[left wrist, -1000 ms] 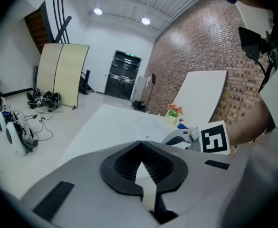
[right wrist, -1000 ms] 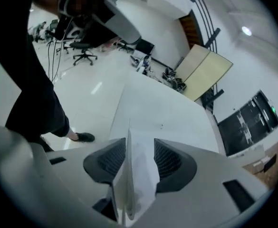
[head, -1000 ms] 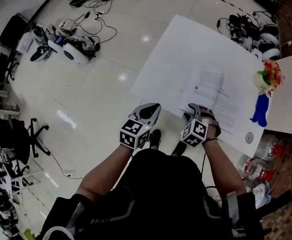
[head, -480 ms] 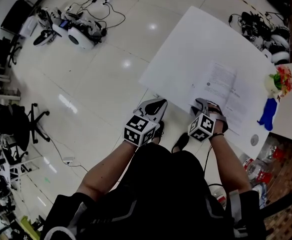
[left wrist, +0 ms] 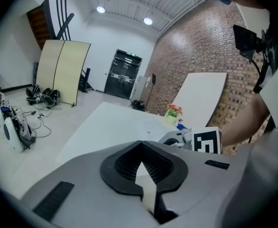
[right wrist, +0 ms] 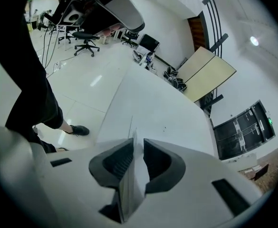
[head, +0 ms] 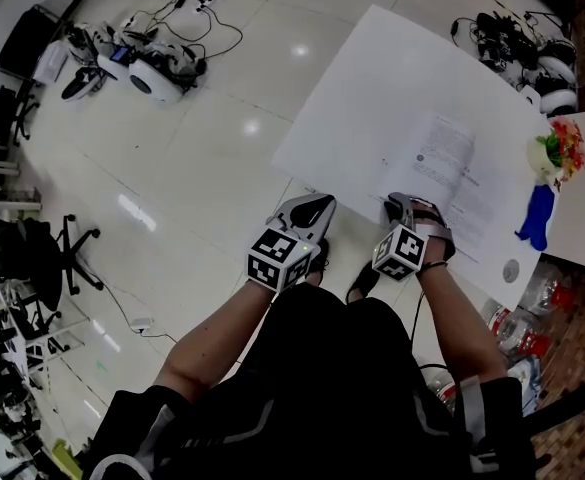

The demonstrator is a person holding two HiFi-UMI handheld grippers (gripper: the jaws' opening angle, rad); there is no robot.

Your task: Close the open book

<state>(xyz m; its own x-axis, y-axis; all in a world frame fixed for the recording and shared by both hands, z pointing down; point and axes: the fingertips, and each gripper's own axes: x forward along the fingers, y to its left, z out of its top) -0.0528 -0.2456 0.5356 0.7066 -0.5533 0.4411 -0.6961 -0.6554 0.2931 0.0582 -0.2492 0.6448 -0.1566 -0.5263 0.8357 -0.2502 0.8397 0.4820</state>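
— From the head view, where is the book?
— The open book [head: 450,173] lies flat on the white table [head: 372,78]. It is close to the table's near edge and toward the right end, where the flowers [head: 550,148] stand. My right gripper [head: 400,206] is at the book's near corner. My left gripper [head: 319,204] hangs just off the table's near edge, apart from the book.

— And the left gripper view?
— My left gripper [left wrist: 140,143] has its tips together with nothing in them. A sliver of the table [left wrist: 105,127] shows through the hollow behind the pads. Off to the side I can see my right gripper [left wrist: 177,137] down at the table's edge, and the flowers [left wrist: 173,111] beyond it.

— And the right gripper view?
— My right gripper [right wrist: 138,146] has just been closing. A raised leaf of the open book [right wrist: 129,189] stands edge-on between the pads, which have narrowed onto it. The table [right wrist: 162,103] stretches away past the tips. My shoe [right wrist: 77,130] is on the floor beside the table's edge.
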